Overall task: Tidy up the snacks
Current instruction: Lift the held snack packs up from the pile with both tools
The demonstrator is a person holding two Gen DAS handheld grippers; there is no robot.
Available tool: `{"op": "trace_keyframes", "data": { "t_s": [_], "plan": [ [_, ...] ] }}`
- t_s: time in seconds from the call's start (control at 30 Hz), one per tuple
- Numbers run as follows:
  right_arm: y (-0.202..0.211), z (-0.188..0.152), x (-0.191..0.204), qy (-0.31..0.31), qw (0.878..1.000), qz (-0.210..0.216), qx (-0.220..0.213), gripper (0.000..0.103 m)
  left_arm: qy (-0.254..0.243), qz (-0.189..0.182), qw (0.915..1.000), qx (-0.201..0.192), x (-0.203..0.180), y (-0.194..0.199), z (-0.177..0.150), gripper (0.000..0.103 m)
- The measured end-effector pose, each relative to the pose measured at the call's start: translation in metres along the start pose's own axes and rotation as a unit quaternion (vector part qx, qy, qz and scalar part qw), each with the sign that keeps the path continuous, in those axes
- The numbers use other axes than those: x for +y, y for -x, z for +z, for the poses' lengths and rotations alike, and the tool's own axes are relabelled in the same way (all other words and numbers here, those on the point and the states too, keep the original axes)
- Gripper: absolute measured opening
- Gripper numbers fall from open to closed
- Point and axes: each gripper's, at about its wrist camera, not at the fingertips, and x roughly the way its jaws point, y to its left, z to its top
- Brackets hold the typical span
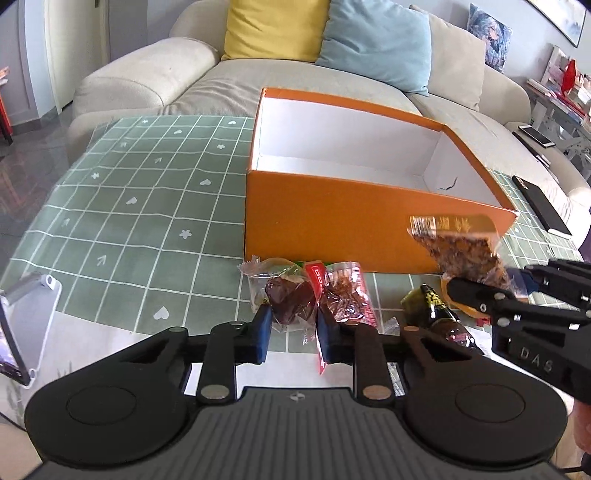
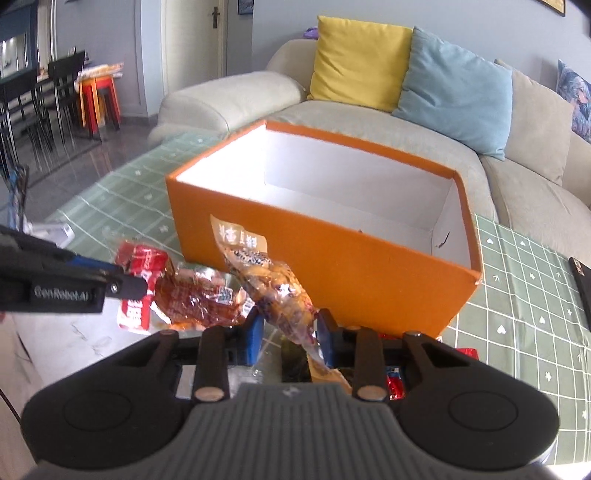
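Note:
An open orange box (image 1: 332,218) with a white, empty inside stands on the green checked tablecloth (image 1: 129,206); it also shows in the right wrist view (image 2: 351,269). My left gripper (image 1: 293,325) is shut on a clear pack with a dark brown snack (image 1: 286,299), low over the table before the box. A red-printed pack (image 1: 347,299) lies beside it. My right gripper (image 2: 290,328) is shut on a clear, gold-topped pack of brown snack (image 2: 273,284), lifted near the box's front wall; that pack also shows in the left wrist view (image 1: 461,251).
More snack packs lie before the box, one dark green (image 1: 436,310) and some red (image 2: 395,384). A black flat object (image 1: 539,203) lies right of the box. A tablet in a white stand (image 1: 26,332) is at the left. A sofa with cushions (image 1: 277,29) is behind.

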Motion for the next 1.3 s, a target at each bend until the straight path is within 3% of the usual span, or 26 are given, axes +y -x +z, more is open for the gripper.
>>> {"op": "trace_keyframes", "data": {
  "t_s": [0.23,0.37,0.53,0.63,0.77,0.87,0.9,1.07,1.2,1.3],
  "plan": [
    [0.019,0.007,0.002,-0.005,1.0,0.014,-0.013,0.029,-0.022,-0.008,0.9997,-0.001,-0.007,0.008,0.0,0.026],
    [0.011,0.002,0.004,-0.02,0.999,0.038,0.008,0.029,-0.012,-0.052,0.9982,0.025,-0.007,-0.001,-0.005,0.026],
    [-0.006,-0.012,0.009,-0.033,0.997,0.051,0.046,0.029,0.0,-0.064,0.9961,0.062,-0.001,-0.018,-0.013,0.027],
    [-0.012,-0.016,0.011,-0.03,0.997,0.05,0.051,0.029,-0.01,-0.05,0.9967,0.063,0.0,-0.021,-0.015,0.027],
    [-0.017,-0.015,0.009,-0.031,0.997,0.052,0.051,0.029,-0.011,-0.065,0.9967,0.047,0.001,-0.019,-0.016,0.032],
    [-0.019,-0.015,0.006,-0.042,0.997,0.049,0.05,0.029,-0.048,-0.063,0.9967,0.02,-0.006,-0.009,-0.012,0.035],
    [-0.018,-0.014,0.002,-0.048,0.997,0.048,0.048,0.029,-0.067,-0.06,0.9959,0.012,-0.009,-0.007,-0.01,0.042],
    [-0.017,-0.009,-0.014,-0.071,0.996,0.033,0.045,0.029,-0.13,-0.058,0.9896,0.023,-0.018,-0.017,-0.002,0.053],
    [-0.02,-0.01,-0.02,-0.076,0.995,0.034,0.047,0.029,-0.201,-0.068,0.9765,0.036,-0.03,-0.028,0.002,0.069],
    [-0.022,-0.011,-0.022,-0.081,0.995,0.036,0.05,0.029,-0.252,-0.073,0.9637,0.049,-0.041,-0.044,0.003,0.071]
  ]
}}
